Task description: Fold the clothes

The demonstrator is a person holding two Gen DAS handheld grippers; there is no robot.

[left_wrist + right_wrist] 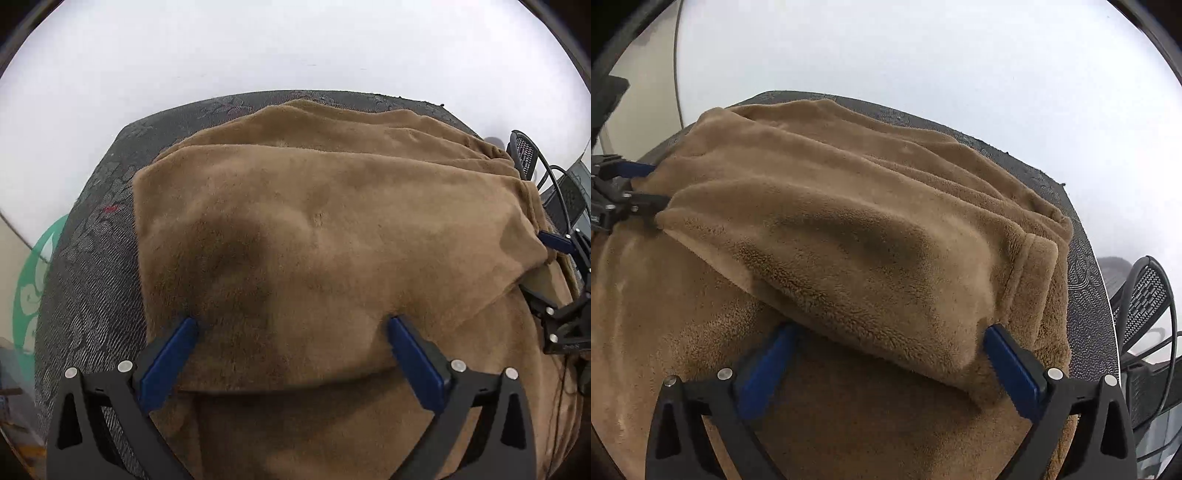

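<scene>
A: Starting at the left, what carries everything?

B: A dark patterned tabletop (92,258), and the brown fleece garment (295,221) covers most of it, already doubled into a thick stack of layers.

A: And the left tongs (291,325)?

B: Spread wide, both blue fingers (173,354) resting on the top layer near its front edge. Nothing is pinched. My guess is they sit there to press the fold flat.

A: Moving right?

B: The right tongs (890,332) stand wide apart too. The corner of the folded flap (886,258) lies between the 2 fingers, but I see no pinch on it, so it looks like a release.

A: Why lay the flap there?

B: It lies over the lower fleece, hem (1030,258) toward the right edge, which reads as 1 fold just laid. Beyond the edge sits a mesh chair (1145,291).
</scene>
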